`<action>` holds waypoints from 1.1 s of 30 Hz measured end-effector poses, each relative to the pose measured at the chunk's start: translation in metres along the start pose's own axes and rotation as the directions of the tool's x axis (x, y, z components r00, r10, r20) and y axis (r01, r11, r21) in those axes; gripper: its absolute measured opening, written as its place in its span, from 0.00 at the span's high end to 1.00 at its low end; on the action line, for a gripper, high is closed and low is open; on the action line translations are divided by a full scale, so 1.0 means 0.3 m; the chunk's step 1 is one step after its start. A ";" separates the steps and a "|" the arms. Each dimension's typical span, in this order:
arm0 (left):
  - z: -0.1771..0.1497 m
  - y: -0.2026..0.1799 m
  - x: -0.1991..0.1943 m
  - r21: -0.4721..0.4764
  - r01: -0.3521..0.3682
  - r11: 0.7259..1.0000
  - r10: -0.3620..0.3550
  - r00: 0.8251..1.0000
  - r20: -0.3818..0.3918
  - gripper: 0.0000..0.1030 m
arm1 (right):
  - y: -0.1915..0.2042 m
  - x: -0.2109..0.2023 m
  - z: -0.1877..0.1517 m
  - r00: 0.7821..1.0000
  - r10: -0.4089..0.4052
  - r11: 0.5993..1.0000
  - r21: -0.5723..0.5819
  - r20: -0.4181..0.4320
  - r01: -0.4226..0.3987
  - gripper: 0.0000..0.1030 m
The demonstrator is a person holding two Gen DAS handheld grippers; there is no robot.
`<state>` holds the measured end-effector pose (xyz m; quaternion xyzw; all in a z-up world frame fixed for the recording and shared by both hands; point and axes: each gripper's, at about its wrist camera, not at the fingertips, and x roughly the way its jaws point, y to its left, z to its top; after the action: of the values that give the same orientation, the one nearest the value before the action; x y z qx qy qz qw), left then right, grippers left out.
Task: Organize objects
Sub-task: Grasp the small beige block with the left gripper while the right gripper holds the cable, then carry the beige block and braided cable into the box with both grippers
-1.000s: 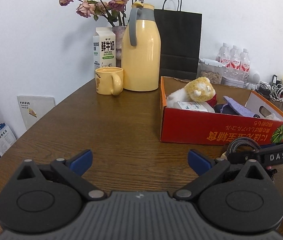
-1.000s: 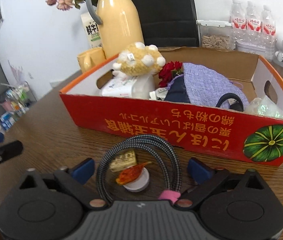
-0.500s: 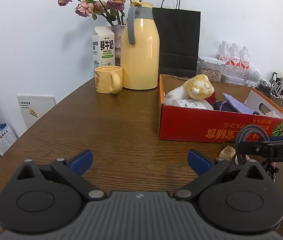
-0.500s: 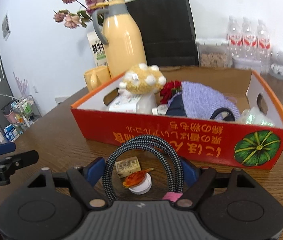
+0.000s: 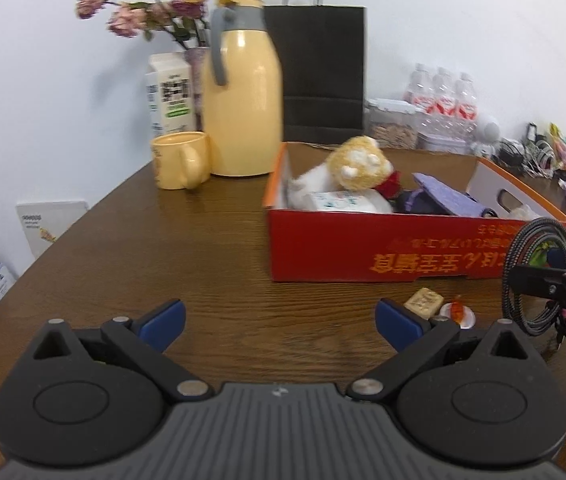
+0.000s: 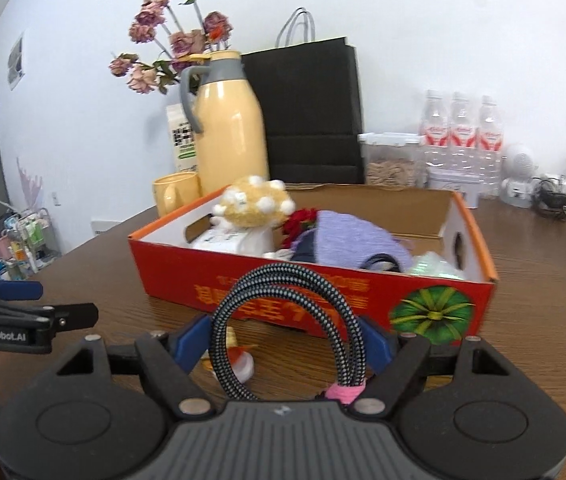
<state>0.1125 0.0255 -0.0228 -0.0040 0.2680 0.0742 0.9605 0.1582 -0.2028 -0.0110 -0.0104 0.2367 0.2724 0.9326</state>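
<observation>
My right gripper (image 6: 285, 338) is shut on a coiled black-and-white braided cable (image 6: 283, 292) and holds it above the table, in front of the red cardboard box (image 6: 315, 292). The cable (image 5: 535, 272) and the right gripper (image 5: 555, 284) also show at the right edge of the left wrist view. The box (image 5: 383, 252) holds a plush toy (image 5: 359, 166), a purple cloth (image 5: 447, 198) and other items. My left gripper (image 5: 279, 318) is open and empty over the brown table. A small tan block (image 5: 423, 301) and a jelly cup (image 5: 459, 314) lie on the table before the box.
A yellow thermos jug (image 5: 241, 112), yellow mug (image 5: 181, 164), milk carton (image 5: 169, 100), flower vase and black paper bag (image 5: 323, 76) stand behind the box. Water bottles (image 6: 461, 136), a snack jar and tangled cables sit at the back right.
My right gripper closed on the coiled cable and lifted it off the table, leaving the block and jelly cup behind. My left gripper stayed open and shifted slightly.
</observation>
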 end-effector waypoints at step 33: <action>0.008 -0.263 0.203 0.174 0.240 0.955 -0.224 0.969 -0.108 0.77 | -0.105 -0.014 -0.065 0.999 -0.053 0.998 0.043 0.009 0.053 0.25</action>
<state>0.1768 -0.0438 -0.0546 0.0511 0.3130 -0.0648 0.9461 0.1628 -0.2344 -0.0298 0.0047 0.2375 0.2426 0.9406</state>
